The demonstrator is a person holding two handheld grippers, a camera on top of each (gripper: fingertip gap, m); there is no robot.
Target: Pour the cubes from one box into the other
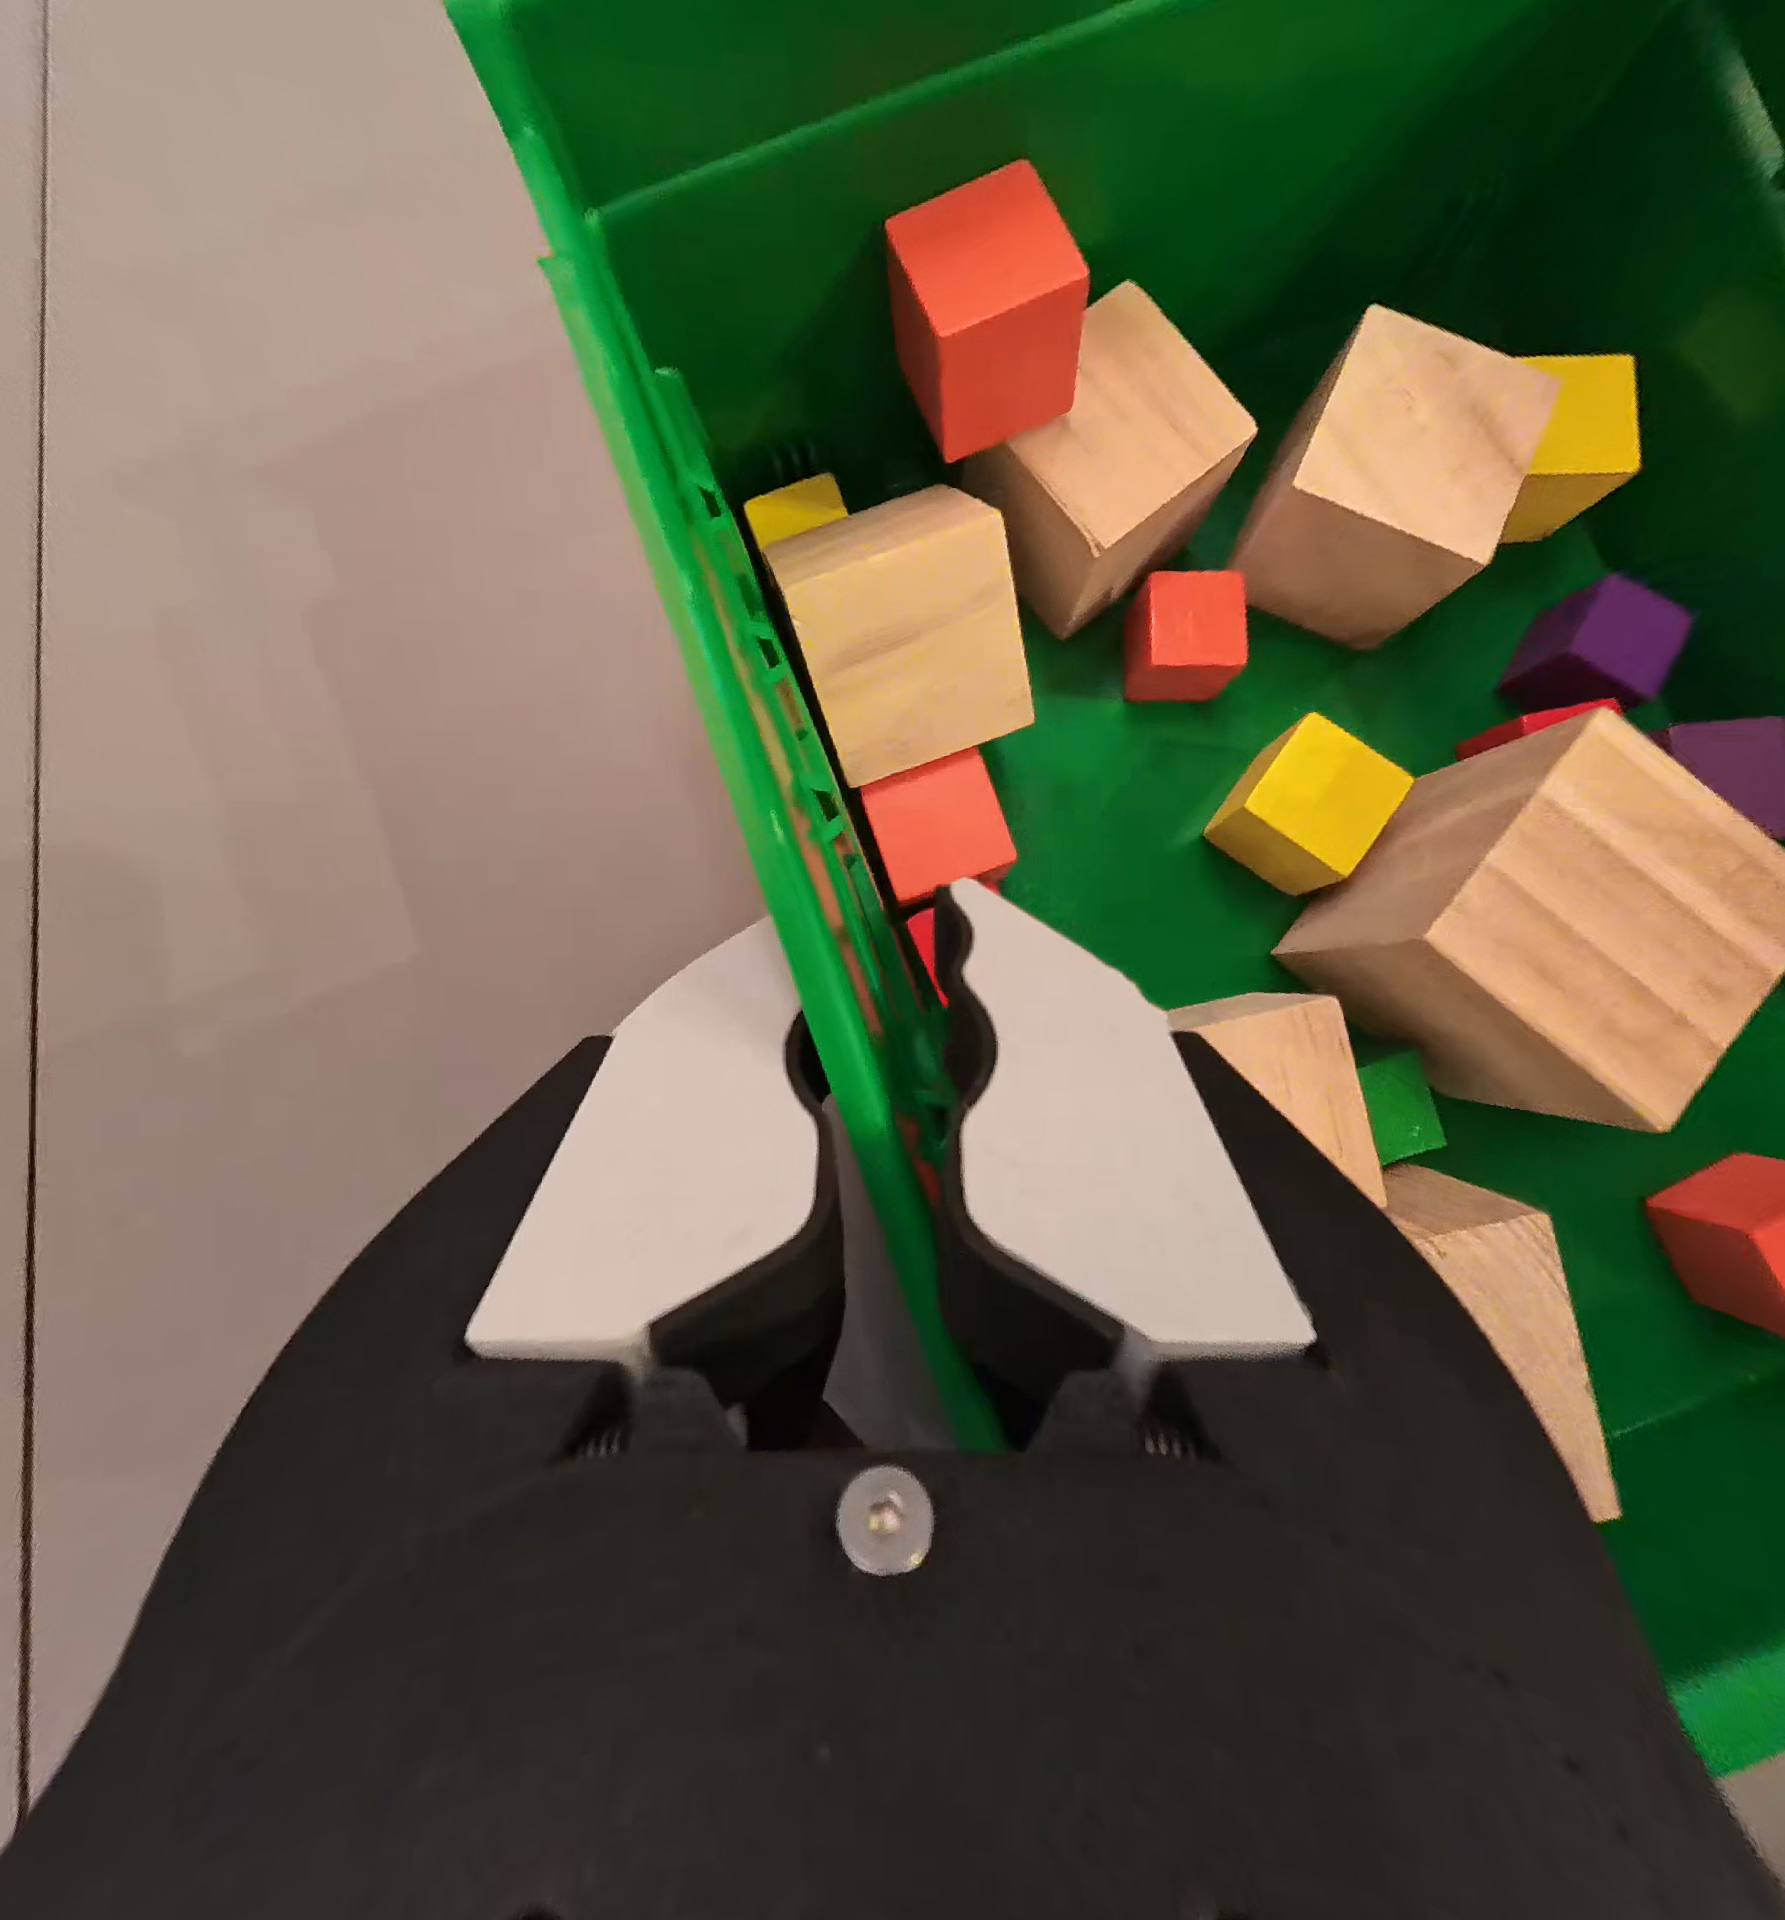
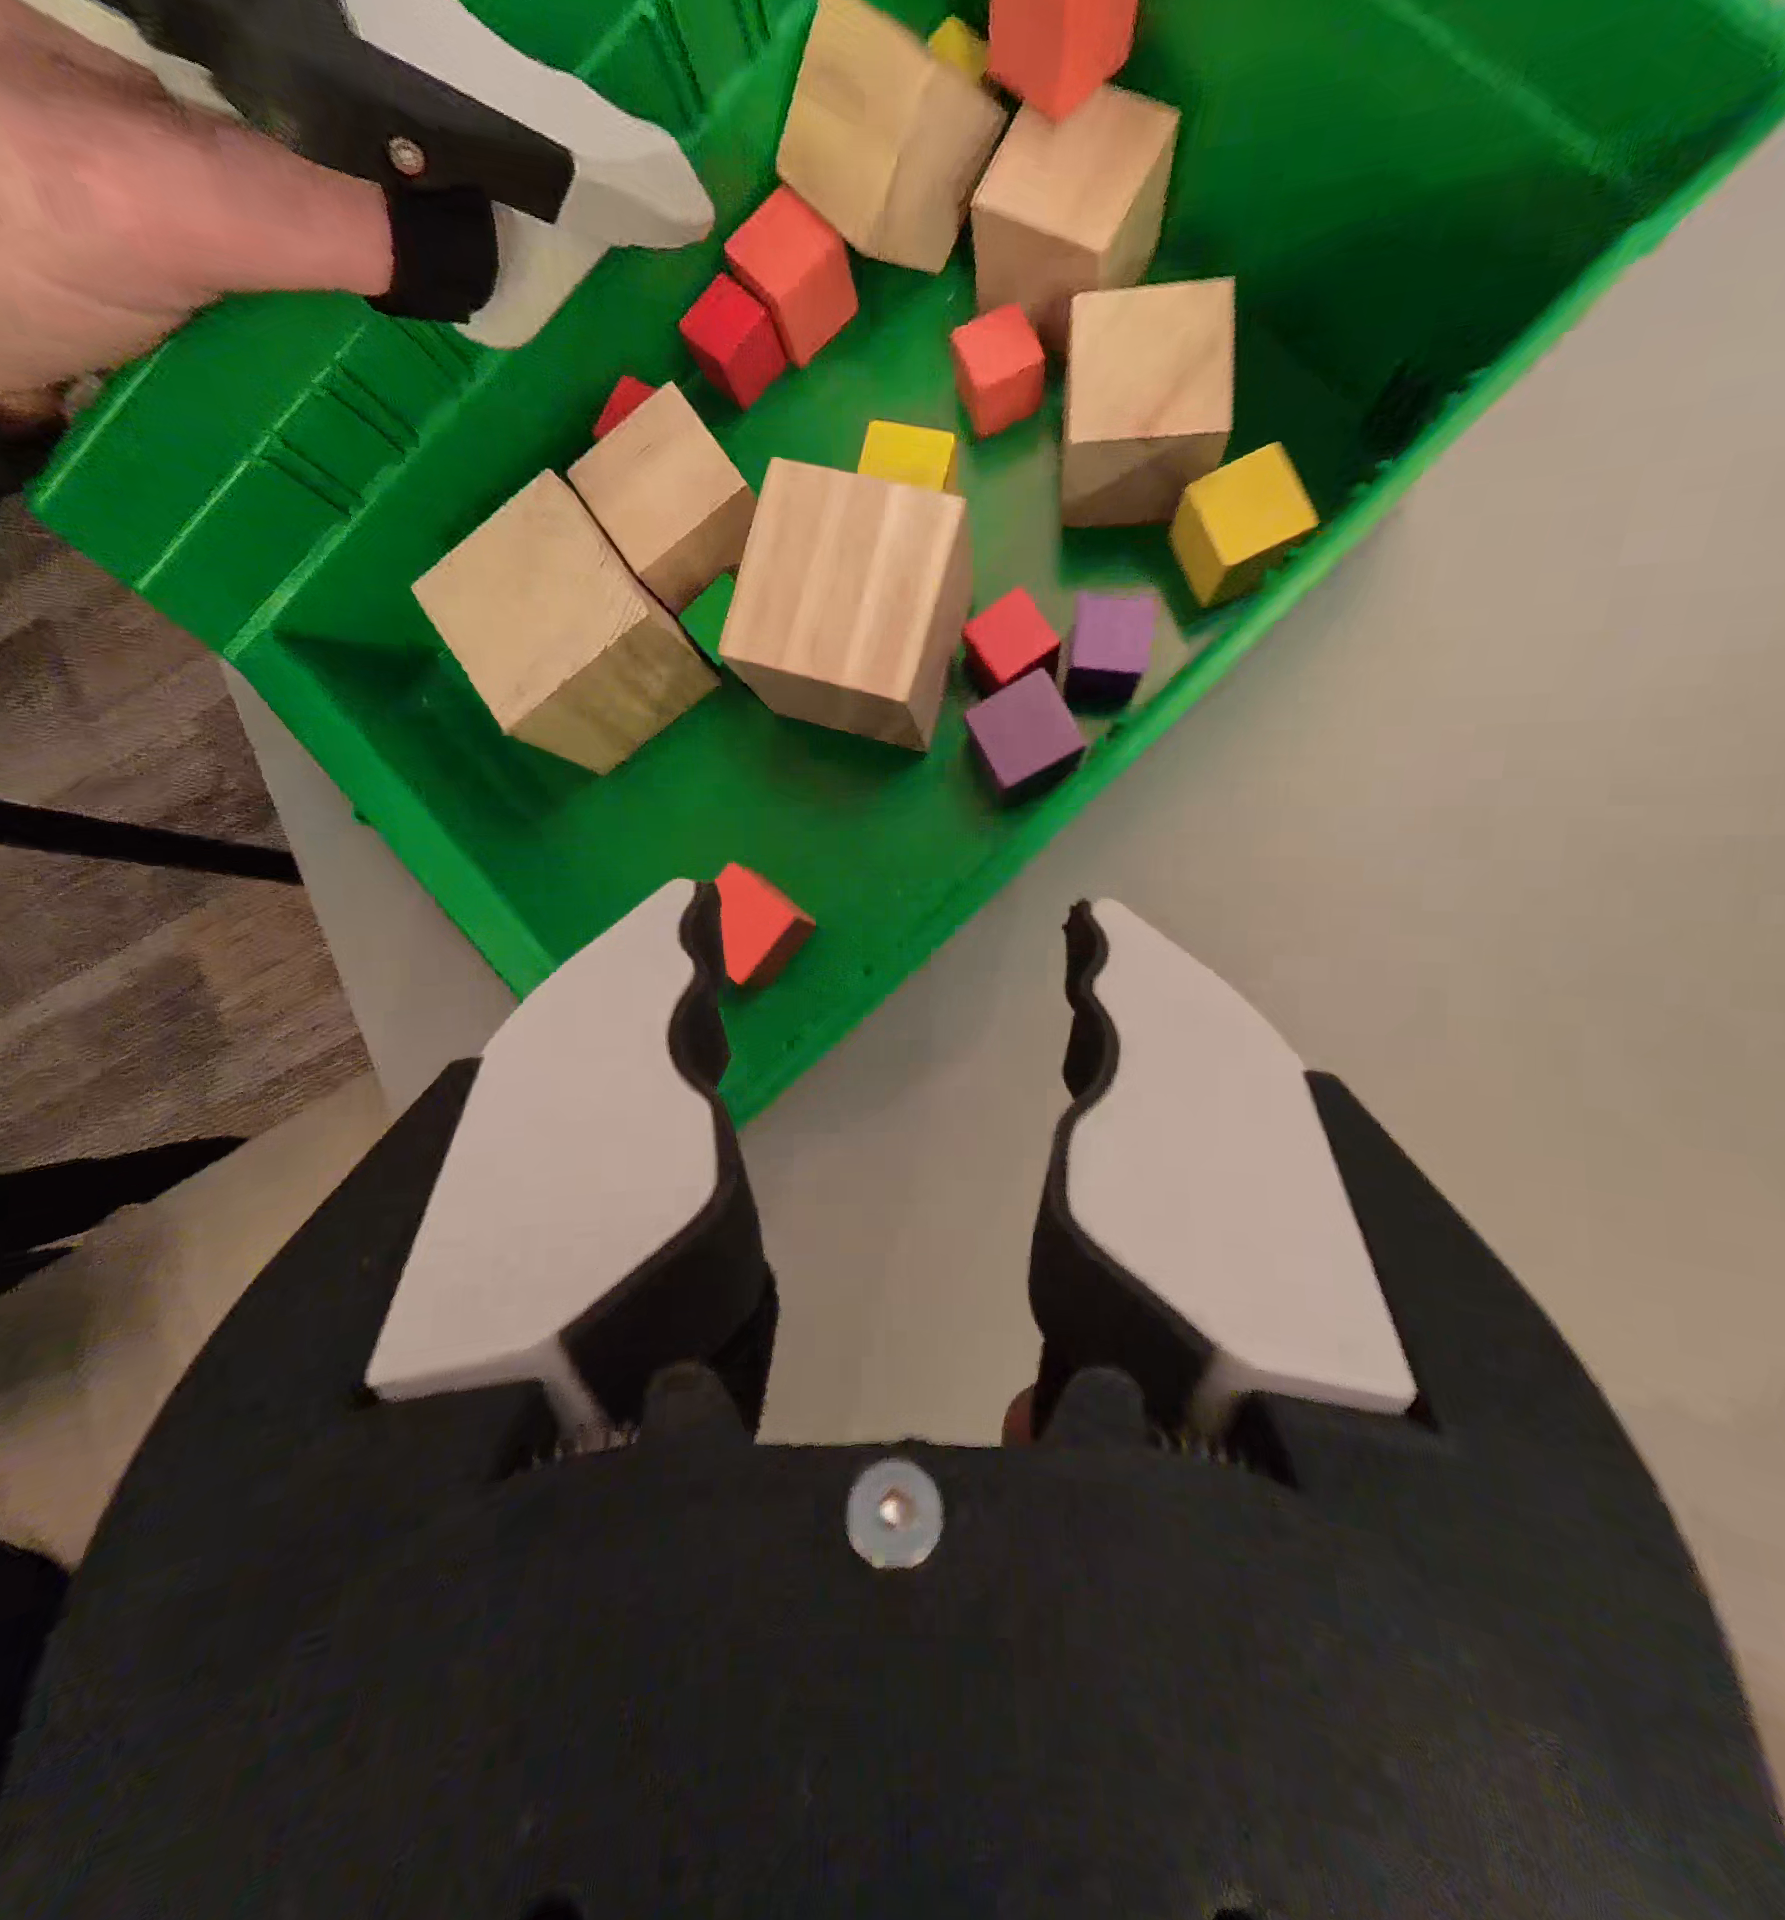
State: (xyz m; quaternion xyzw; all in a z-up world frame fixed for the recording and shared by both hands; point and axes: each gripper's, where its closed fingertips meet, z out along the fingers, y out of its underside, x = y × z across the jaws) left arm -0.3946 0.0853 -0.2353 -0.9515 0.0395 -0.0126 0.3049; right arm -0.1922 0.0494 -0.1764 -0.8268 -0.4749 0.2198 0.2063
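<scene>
A green plastic box (image 1: 1075, 125) holds several cubes: large plain wooden ones (image 1: 1563, 925), red ones (image 1: 987, 312), yellow ones (image 1: 1303, 800) and purple ones (image 1: 1605, 644). My left gripper (image 1: 867, 935) is shut on the box's left side wall, one finger outside and one inside. The right wrist view shows the same box (image 2: 763, 831) on the table, with the left gripper (image 2: 607, 275) clamped on its far wall by a hand (image 2: 88, 208). My right gripper (image 2: 888, 904) is open and empty over the box's near corner, beside a small red cube (image 2: 758, 925). The top cubes are blurred.
The box stands on a pale grey table (image 2: 1490, 935), which extends to the right. The table's edge runs along the left, with wood-patterned floor (image 2: 88, 644) and black bars (image 2: 109, 842) below it. A thin dark seam (image 1: 36, 831) crosses the surface left of the box.
</scene>
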